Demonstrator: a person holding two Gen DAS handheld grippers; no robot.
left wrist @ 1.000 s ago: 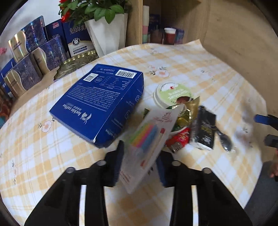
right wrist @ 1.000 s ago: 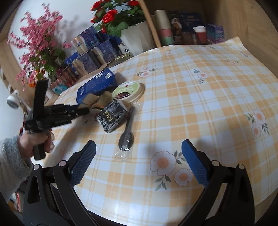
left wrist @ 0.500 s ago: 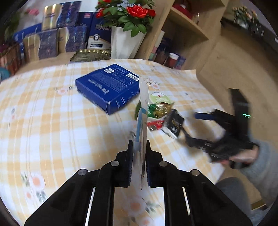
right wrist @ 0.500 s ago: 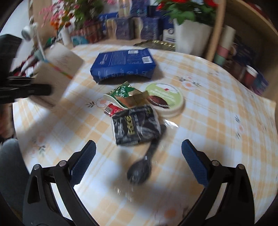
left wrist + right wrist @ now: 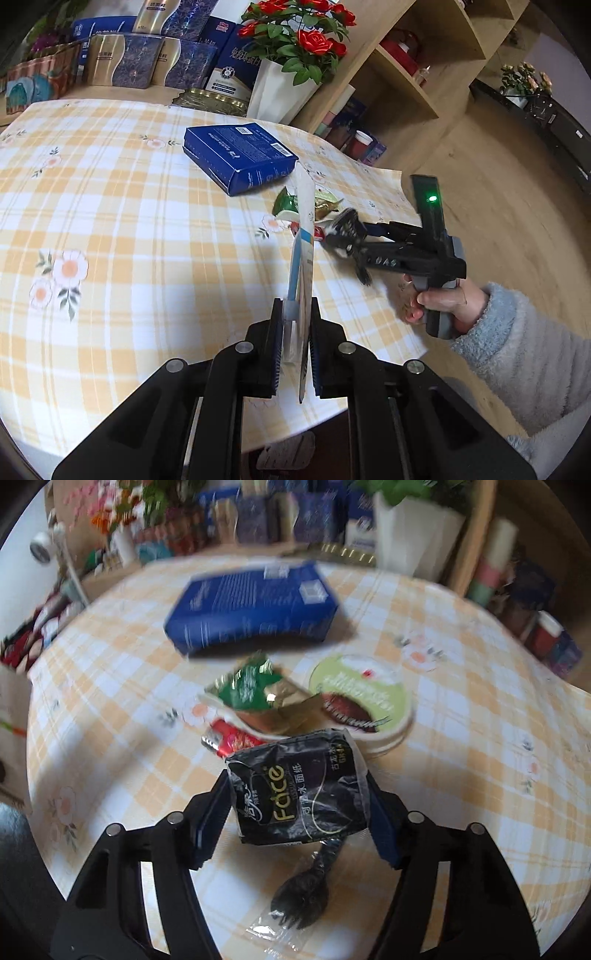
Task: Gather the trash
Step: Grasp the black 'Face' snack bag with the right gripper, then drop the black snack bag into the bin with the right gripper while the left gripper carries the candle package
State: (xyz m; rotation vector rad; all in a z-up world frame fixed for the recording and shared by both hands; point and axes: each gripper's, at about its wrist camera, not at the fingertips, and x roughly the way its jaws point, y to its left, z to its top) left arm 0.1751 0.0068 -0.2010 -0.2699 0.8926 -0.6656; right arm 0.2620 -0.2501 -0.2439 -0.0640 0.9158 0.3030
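Observation:
My left gripper (image 5: 295, 347) is shut on a white candle card (image 5: 303, 254), held edge-on above the checked tablecloth (image 5: 110, 221). In the right wrist view my right gripper (image 5: 295, 794) has its jaws closing on a black tissue pack (image 5: 299, 786), and both pads meet the pack's sides. Behind the pack lie a red lighter (image 5: 232, 740), a green and gold wrapper (image 5: 255, 690) and a green-lidded tub (image 5: 362, 698). A wrapped black plastic spoon (image 5: 303, 893) lies under the pack. The left wrist view shows the right gripper (image 5: 347, 236) at the pile, held by a hand (image 5: 443, 299) in a grey sleeve.
A blue coffee box (image 5: 255, 605) lies behind the trash pile. A white pot of red roses (image 5: 280, 88), gift boxes (image 5: 147, 59) and a gold tray stand at the table's back. A wooden shelf (image 5: 406, 74) rises at the right. The table edge runs close in front of both grippers.
My left gripper shut on the candle card, carried it back from the pile and turned it edge-on. My right gripper came in over the pile and narrowed its jaws around the black tissue pack.

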